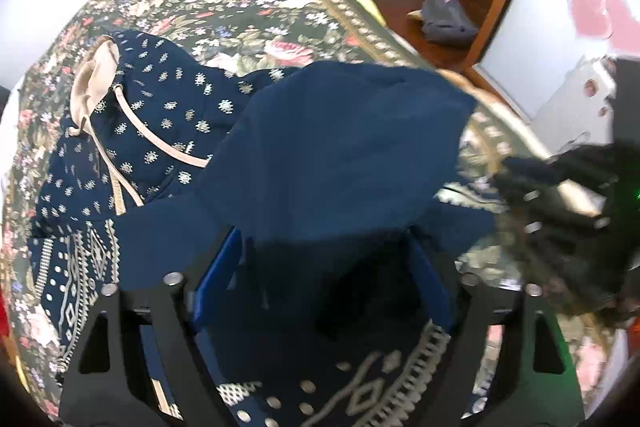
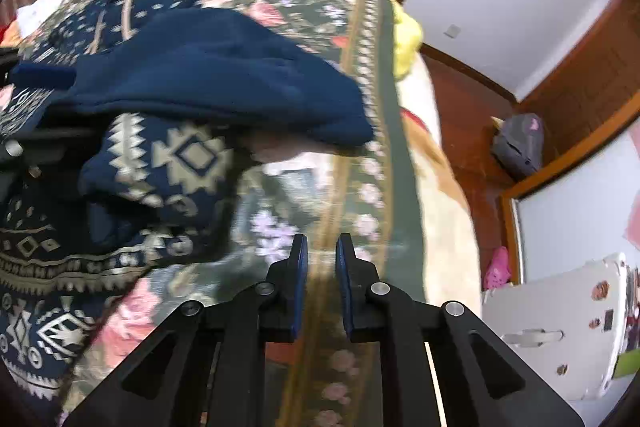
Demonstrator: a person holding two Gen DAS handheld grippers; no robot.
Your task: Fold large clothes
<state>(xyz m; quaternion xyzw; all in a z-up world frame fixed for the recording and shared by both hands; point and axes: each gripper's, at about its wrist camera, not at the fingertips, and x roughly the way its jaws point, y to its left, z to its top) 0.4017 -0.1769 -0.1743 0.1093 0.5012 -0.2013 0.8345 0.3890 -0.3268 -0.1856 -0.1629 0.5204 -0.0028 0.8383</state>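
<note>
Navy fabric everywhere: the large navy-blue garment with cream geometric and dotted print (image 1: 160,115) lies spread on the floral bedspread (image 1: 256,7), and one plain navy flap (image 1: 340,147) is turned back over its middle, part-way through a fold.

The left gripper (image 1: 324,279) has its blue pads set wide with cloth draped between and over them; whether the pads actually press the fabric I cannot tell. The right gripper (image 2: 322,259) hangs over bare bedspread beside the garment, jaws nearly together with a slim gap, nothing between them.

Risks now! If the left's hold is as loose as it looks, that flap could slide off and slump crooked, spoiling the fold line. The bunched patterned hem (image 2: 160,163) under the flap looks lumpy and may get trapped as a crease. The pale pink drawstring cord (image 1: 120,131) trails loose and could snag a finger.

Around: a grey bag (image 1: 446,15) on the wooden floor (image 2: 472,131), a white cabinet (image 2: 560,327), well clear. Nothing blocks the right gripper's path back to the cloth.
</note>
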